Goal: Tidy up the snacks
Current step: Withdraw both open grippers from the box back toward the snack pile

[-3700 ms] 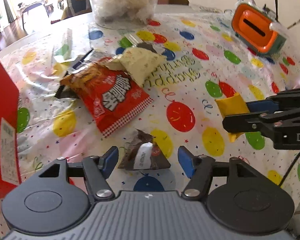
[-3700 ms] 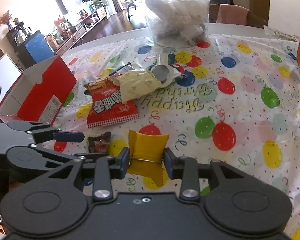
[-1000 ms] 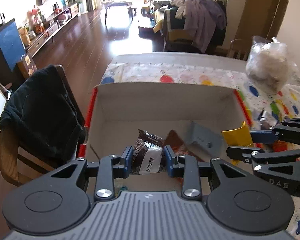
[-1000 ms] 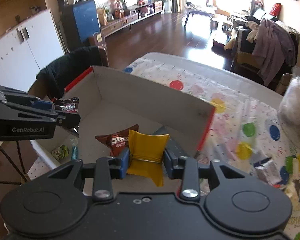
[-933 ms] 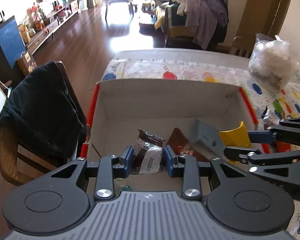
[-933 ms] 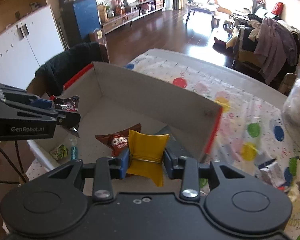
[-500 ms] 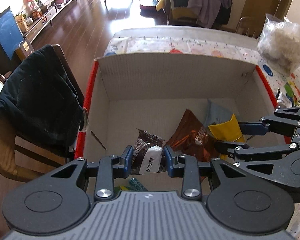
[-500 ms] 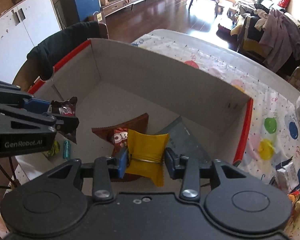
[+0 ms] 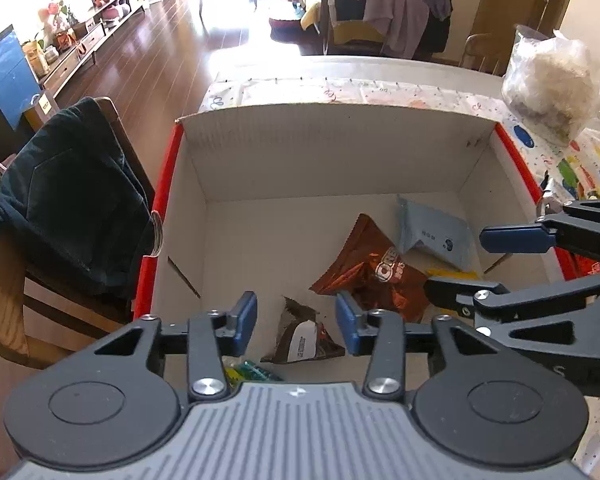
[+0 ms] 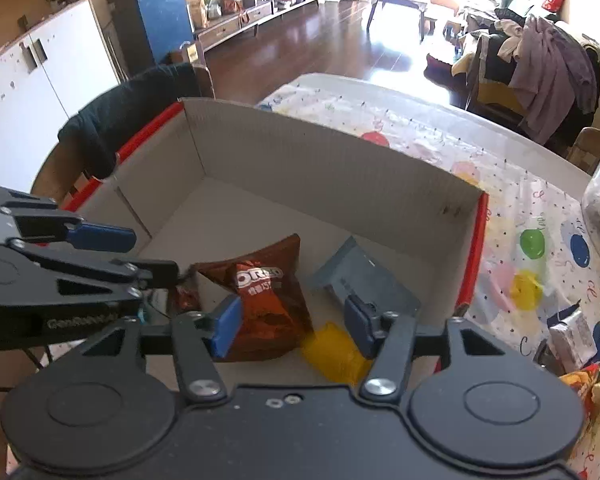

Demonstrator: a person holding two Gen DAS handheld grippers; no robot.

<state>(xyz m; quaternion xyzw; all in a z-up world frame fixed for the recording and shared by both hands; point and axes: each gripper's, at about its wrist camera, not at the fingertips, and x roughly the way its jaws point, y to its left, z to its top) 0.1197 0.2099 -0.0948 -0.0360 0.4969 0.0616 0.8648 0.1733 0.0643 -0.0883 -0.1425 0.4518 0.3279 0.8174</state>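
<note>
Both packets now lie released in the box [image 9: 380, 152]: brown packet [image 9: 302, 340] peak-up beneath the left gripper [image 9: 296, 316], yellow packet [image 10: 336, 350] blurred under the right gripper [image 10: 294, 324]; both jaws have just opened, empty, angled steeply down.

The box [image 9: 328, 152] is showing matt, ribbed corrugated cardboard inside, with glossy red outer faces; the brown snack bag [image 10: 266, 288] is gleaming as crinkled foil-like plastic; the small dark packet [image 9: 304, 338] is looking like shiny film; the yellow packet [image 10: 334, 350] is looking smooth and glossy; the bench [image 10: 532, 216] is wearing a slick printed plastic cover; the left claw [image 9: 296, 318] and right claw [image 10: 294, 322] are showing matt black plastic arms, blue rubbery-looking pads [image 9: 244, 316] and bright metal screws; the floor [image 10: 320, 44] is shining as polished wood.
</note>
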